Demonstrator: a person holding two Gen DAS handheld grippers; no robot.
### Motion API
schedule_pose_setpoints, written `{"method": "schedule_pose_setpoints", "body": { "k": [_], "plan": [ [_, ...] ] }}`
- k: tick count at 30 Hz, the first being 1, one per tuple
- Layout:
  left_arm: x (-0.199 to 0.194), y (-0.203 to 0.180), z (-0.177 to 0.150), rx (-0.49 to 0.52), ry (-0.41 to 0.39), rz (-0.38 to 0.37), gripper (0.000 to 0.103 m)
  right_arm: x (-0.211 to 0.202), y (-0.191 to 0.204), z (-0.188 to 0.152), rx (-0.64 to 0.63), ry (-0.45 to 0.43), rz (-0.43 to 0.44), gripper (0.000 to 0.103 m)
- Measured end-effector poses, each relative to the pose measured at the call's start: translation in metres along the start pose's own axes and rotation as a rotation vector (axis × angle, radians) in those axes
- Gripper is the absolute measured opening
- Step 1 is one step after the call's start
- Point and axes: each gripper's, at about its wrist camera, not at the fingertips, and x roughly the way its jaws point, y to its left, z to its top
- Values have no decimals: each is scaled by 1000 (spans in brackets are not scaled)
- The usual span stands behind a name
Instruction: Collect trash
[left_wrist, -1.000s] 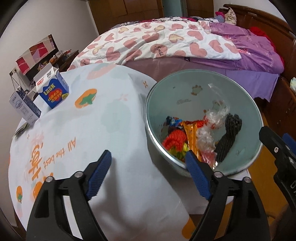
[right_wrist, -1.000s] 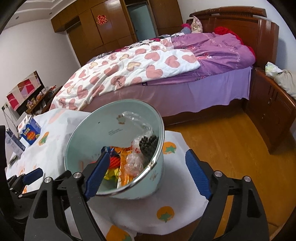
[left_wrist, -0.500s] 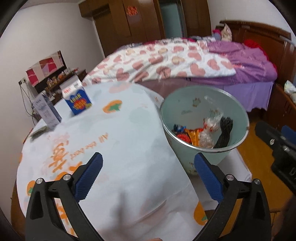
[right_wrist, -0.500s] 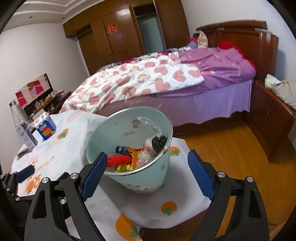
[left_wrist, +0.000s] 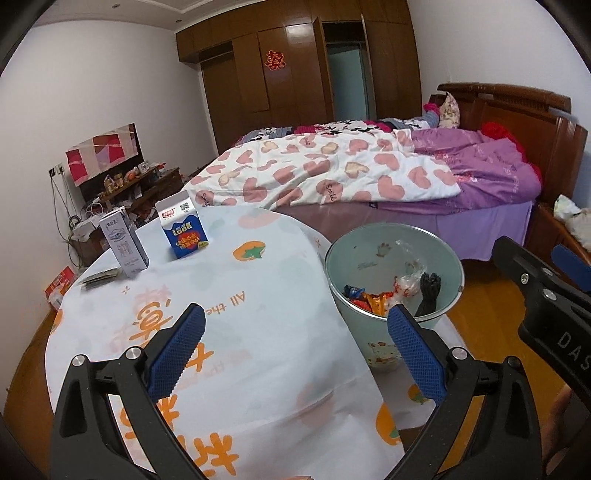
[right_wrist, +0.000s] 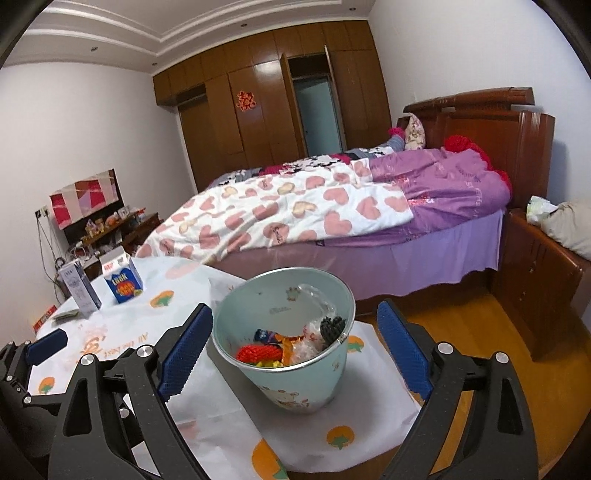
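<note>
A pale green bin (left_wrist: 380, 345) (right_wrist: 314, 384) stands on the low right part of the white tablecloth. It holds wrappers, a red knitted piece (right_wrist: 255, 352), clear plastic and a black object (left_wrist: 428, 291). My left gripper (left_wrist: 295, 343) is open and empty above the tablecloth, left of the bin. My right gripper (right_wrist: 295, 341) is open and empty, held back from the bin with a finger to each side of it in view. A blue carton (left_wrist: 183, 230) (right_wrist: 123, 282) and a grey-white carton (left_wrist: 123, 243) (right_wrist: 79, 288) stand at the table's far left.
The round table (left_wrist: 240, 295) has a white cloth with orange prints. A flat dark packet (left_wrist: 99, 276) lies by the grey carton. A bed with a heart-print quilt (left_wrist: 325, 170) stands behind. A wooden nightstand (right_wrist: 543, 273) is at right, wood floor below.
Both grippers have pulled back and up from the bin, which now looks smaller and farther. More of the table and room shows. Both stayed open and empty.
</note>
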Motion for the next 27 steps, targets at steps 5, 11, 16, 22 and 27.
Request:
{"method": "schedule_pose_setpoints", "body": {
  "k": [5, 11, 16, 22, 27],
  "plan": [
    [-10, 2, 1, -7, -22, 7, 97, -9, 1, 4, -1, -22, 4, 89],
    [-14, 7, 2, -36, -29, -2, 97, -13, -1, 5, 4, -38, 0, 90],
    [-16, 8, 2, -42, -36, -1, 97, -12, 1, 4, -5, -35, 5, 90],
    [-17, 9, 3, -41, -36, 4, 97, -10, 1, 3, -8, -29, 10, 90],
    [-16, 10, 3, -51, -32, 5, 97, -10, 4, 2, -12, -31, 8, 90]
  ]
}}
